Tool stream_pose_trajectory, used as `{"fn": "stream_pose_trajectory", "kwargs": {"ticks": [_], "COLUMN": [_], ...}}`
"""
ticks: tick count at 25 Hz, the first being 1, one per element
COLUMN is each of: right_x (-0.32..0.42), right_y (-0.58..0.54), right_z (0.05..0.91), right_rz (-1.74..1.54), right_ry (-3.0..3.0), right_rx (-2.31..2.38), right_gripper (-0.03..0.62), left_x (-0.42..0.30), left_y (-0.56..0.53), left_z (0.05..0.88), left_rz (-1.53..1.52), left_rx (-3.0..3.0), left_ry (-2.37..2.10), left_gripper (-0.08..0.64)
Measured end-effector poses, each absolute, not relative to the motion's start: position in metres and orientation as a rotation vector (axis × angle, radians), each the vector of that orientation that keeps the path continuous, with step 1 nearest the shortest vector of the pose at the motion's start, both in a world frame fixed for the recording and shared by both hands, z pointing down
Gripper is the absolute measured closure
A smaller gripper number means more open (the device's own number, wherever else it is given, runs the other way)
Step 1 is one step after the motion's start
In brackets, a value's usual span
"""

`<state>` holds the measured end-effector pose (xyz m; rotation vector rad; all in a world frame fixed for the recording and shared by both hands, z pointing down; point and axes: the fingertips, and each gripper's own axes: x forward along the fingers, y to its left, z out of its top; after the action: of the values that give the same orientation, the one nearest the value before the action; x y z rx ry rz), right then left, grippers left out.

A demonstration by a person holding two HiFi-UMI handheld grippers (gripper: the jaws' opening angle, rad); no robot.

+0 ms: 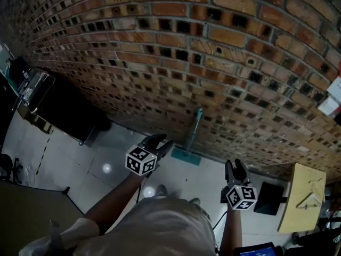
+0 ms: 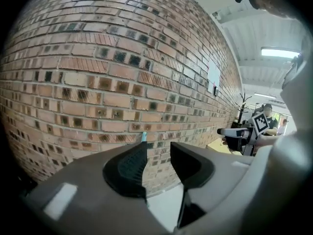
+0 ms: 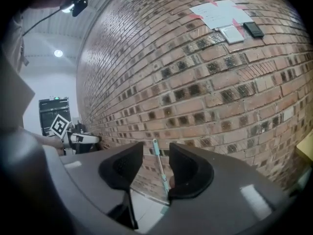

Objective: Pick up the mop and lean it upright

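The mop (image 1: 193, 131) leans upright against the brick wall (image 1: 213, 63) at centre frame, its head on the floor (image 1: 106, 153). Below it, the left claw (image 1: 161, 142) and right claw (image 1: 236, 167) stand apart, gripping nothing.

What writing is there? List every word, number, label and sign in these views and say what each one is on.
No text here can be read.
Paper sheets taped to the brick wall: print too small to read.
Small green sign far off at the left of the right gripper view: too small to read.
Left marker cube and right marker cube: black-and-white square patterns only, no letters.
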<state>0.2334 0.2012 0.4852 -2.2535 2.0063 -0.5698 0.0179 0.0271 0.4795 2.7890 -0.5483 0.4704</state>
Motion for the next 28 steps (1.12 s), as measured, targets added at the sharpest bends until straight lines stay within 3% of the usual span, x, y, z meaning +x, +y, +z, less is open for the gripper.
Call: {"fn": "stream_pose_trajectory", "kwargs": {"ticks": [14, 28], "right_x": [0.182, 0.157], "right_y": [0.186, 0.182], "right_z": [0.485, 0.514], "right_rz": [-0.540, -0.586], "right_ry": [1.917, 1.886], "right_rx": [-2.407, -2.421], "right_gripper": [0.426, 0.437], "left_x": [-0.005, -0.062], "left_y": [0.020, -0.005], "left_z": [0.495, 0.533], "left_rz": [0.496, 0.580], "left_rx": [2.814, 2.791], "left_ry": [-0.259, -0.331], "left_gripper": [0.390, 0.391]}}
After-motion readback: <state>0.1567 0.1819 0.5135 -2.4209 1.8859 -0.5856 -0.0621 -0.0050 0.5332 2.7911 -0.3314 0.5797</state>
